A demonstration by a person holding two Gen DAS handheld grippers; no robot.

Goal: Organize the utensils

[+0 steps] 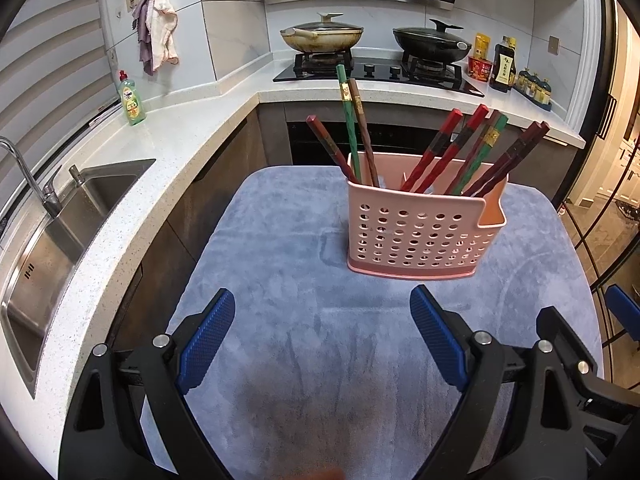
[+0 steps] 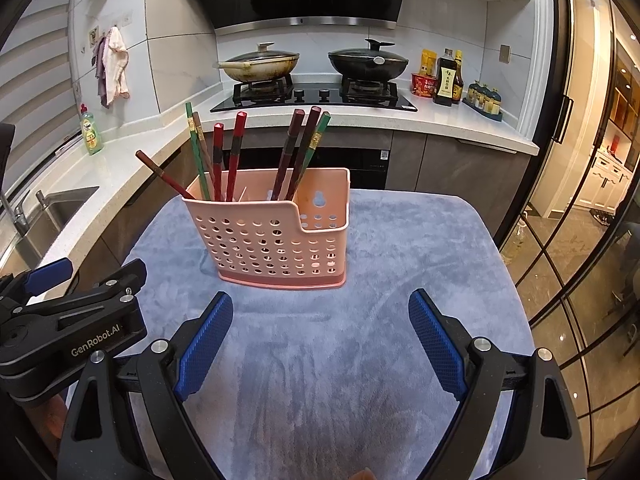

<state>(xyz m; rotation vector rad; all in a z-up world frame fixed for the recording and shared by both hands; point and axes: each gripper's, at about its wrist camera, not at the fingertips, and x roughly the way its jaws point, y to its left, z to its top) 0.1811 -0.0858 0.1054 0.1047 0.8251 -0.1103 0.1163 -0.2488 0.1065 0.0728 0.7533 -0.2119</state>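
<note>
I see my left gripper (image 1: pixel 322 330) and right gripper (image 2: pixel 320 332) both spread wide, holding nothing, low in frame; the pink holder (image 1: pixel 420 232) with chopsticks (image 1: pixel 448 152) stands centre on the blue cloth (image 1: pixel 280 320).

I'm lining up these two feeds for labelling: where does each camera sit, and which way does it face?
Left wrist: on the left hand-held gripper, facing the pink perforated plastic basket of chopsticks; its blue pads are open, the right gripper showing at the right edge.
Right wrist: on the right hand-held gripper, facing the same basket; open, the left gripper showing at the left edge.
Shared: basket, grey-blue cloth-covered table, stove with two lidded pans.
</note>
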